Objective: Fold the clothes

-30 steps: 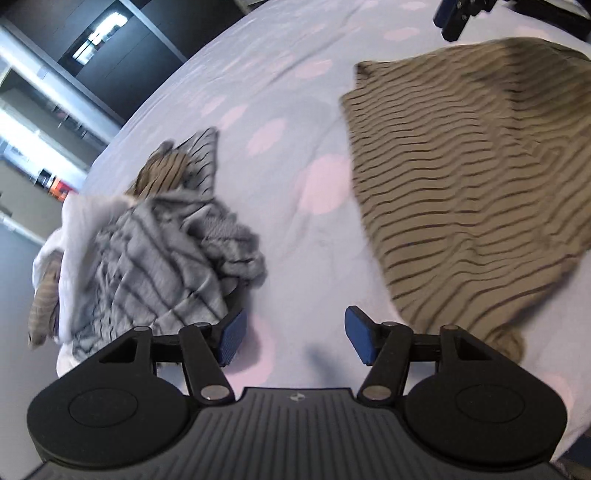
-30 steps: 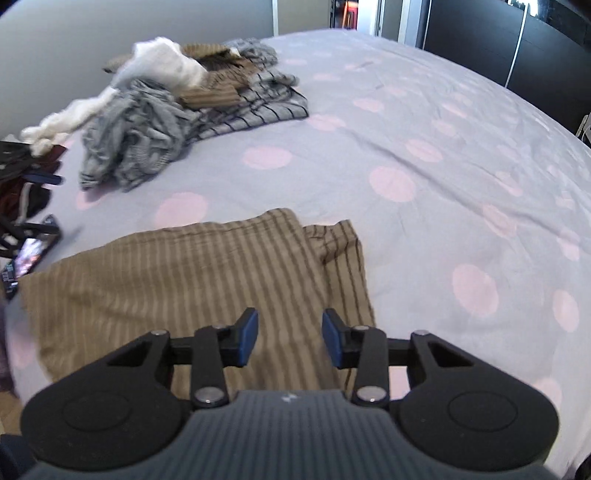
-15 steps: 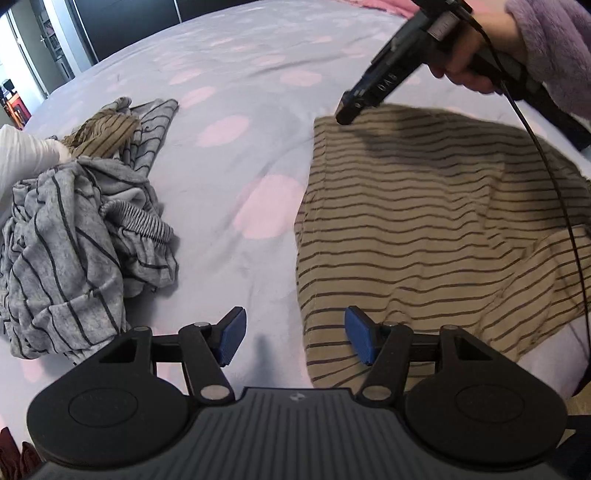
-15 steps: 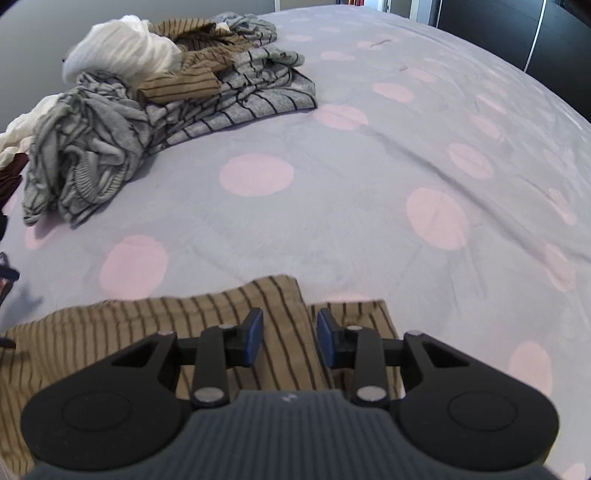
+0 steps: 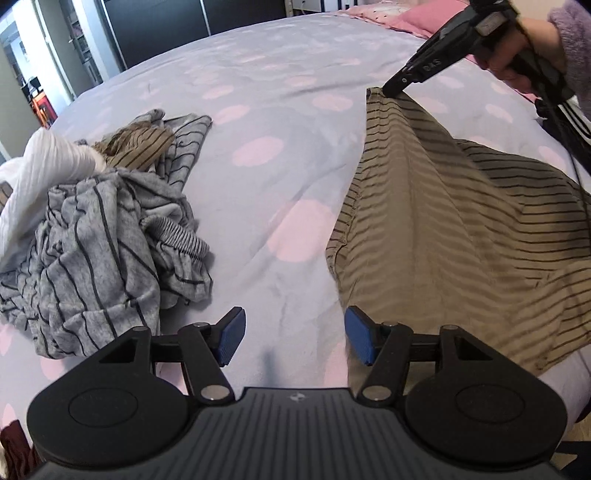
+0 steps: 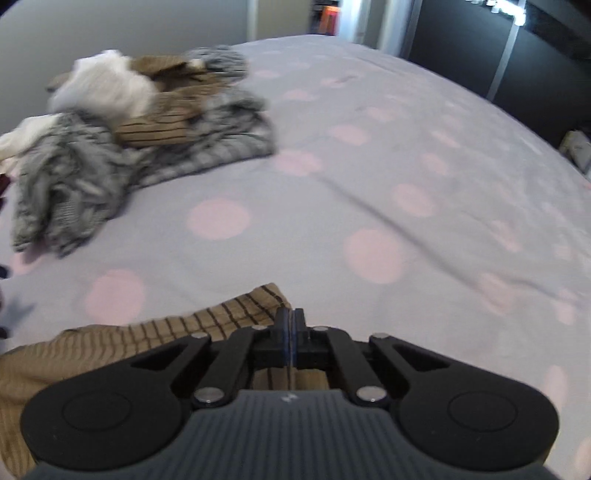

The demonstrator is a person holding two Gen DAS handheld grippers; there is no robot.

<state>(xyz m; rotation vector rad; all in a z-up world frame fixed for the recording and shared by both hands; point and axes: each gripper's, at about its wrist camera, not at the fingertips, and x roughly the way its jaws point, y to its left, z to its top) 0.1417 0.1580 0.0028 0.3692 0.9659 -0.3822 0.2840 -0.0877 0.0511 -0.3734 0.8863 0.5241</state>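
A brown striped garment [image 5: 443, 221] lies spread on the right of the bed. My right gripper [image 5: 391, 86], held by a hand in a purple sleeve, is shut on its far corner and lifts that corner off the cover. In the right wrist view the same gripper [image 6: 290, 325] has its blue pads pressed together over the brown striped garment [image 6: 236, 314]. My left gripper [image 5: 293, 334] stands open above the bed, with its right finger at the garment's near left edge and nothing between the pads.
A heap of crumpled clothes [image 5: 96, 229], grey striped, brown striped and white, lies on the left of the lilac bed cover with pink dots [image 5: 280, 122]. Pink pillows [image 5: 402, 14] sit at the far end. Dark wardrobes [image 6: 517, 66] stand beyond the bed.
My right gripper has shut on the brown garment's far corner and raised it into a peak. The left gripper has rolled and stayed open near the garment's left edge.
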